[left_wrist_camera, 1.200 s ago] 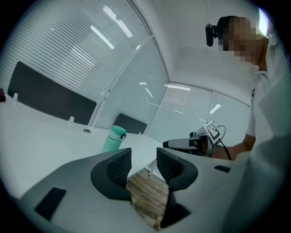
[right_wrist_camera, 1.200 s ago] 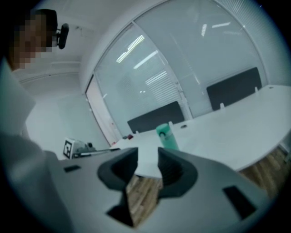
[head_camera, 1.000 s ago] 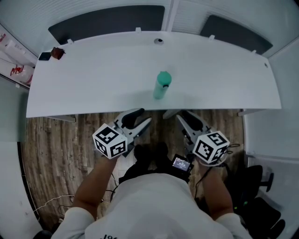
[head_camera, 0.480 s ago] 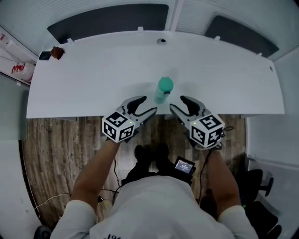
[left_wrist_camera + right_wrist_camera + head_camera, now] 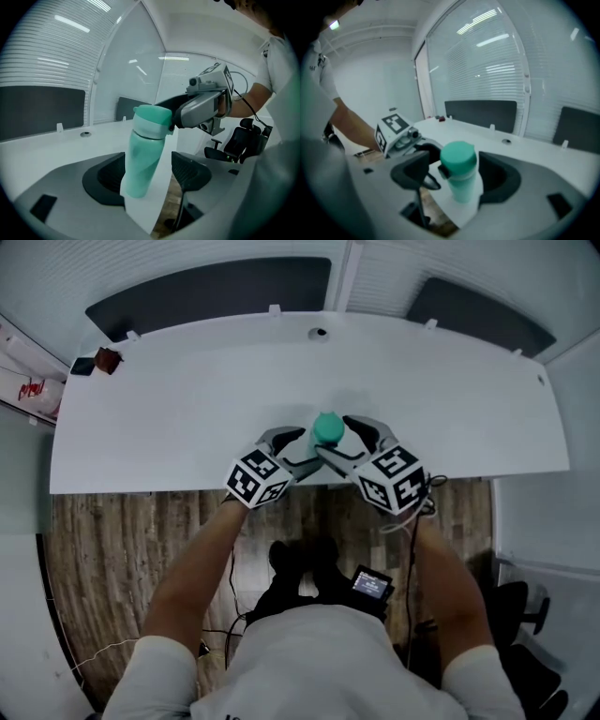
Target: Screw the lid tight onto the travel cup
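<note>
A teal travel cup (image 5: 327, 430) with its teal lid (image 5: 152, 119) on stands upright near the white table's front edge (image 5: 187, 399). My left gripper (image 5: 302, 448) reaches in from the cup's near left. Its jaws are opening, and the cup's body (image 5: 139, 161) stands between them with gaps at the pads (image 5: 187, 171). My right gripper (image 5: 341, 438) comes from the near right, jaws also opening. The cup (image 5: 464, 185) and its lid (image 5: 458, 159) sit between its fingers (image 5: 412, 171) untouched. Each gripper shows in the other's view, the right gripper (image 5: 201, 103) by the lid.
A round cable hole (image 5: 321, 333) lies at the table's back middle. A small dark red object (image 5: 106, 360) sits at the far left corner. Wooden floor shows under the front edge, and a black office chair (image 5: 520, 606) stands at the right.
Both grippers have moved forward from below the table's front edge to either side of the cup. Their jaws have spread wider. The cup has not moved.
</note>
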A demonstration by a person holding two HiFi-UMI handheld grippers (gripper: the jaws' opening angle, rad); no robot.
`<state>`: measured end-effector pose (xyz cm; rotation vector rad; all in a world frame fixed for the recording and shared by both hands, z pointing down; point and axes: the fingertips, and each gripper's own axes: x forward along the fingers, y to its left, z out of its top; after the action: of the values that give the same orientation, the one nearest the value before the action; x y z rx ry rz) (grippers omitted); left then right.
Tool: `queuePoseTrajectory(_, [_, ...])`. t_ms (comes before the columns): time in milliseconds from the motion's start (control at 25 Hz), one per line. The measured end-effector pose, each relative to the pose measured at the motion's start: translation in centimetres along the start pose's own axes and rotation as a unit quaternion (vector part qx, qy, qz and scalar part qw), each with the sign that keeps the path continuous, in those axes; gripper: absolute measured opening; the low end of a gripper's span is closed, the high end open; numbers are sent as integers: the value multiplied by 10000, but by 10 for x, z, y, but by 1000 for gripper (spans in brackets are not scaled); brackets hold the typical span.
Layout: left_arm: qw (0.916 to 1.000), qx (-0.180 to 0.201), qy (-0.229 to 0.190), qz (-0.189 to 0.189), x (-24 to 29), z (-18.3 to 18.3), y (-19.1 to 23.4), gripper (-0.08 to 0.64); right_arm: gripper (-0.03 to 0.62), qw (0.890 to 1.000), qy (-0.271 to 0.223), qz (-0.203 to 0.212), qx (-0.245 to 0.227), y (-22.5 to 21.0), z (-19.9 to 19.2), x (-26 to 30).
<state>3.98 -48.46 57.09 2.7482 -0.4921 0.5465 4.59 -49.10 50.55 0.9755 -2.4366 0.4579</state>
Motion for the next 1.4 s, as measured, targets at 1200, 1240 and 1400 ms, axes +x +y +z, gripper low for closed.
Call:
queuePoseTrajectory(1200, [9974, 1, -123, 710, 34, -1, 13, 328, 304, 9864, 88, -1581, 433, -13, -1, 27])
queuePoseTrajectory(1240, [9978, 30, -91, 649, 34, -1, 12, 328, 302, 9874, 110, -1524, 412, -13, -1, 27])
queuePoseTrajectory(1400, [9993, 355, 91, 16, 26, -3, 7, 328, 302, 9939, 215, -1072, 170, -7, -1, 25])
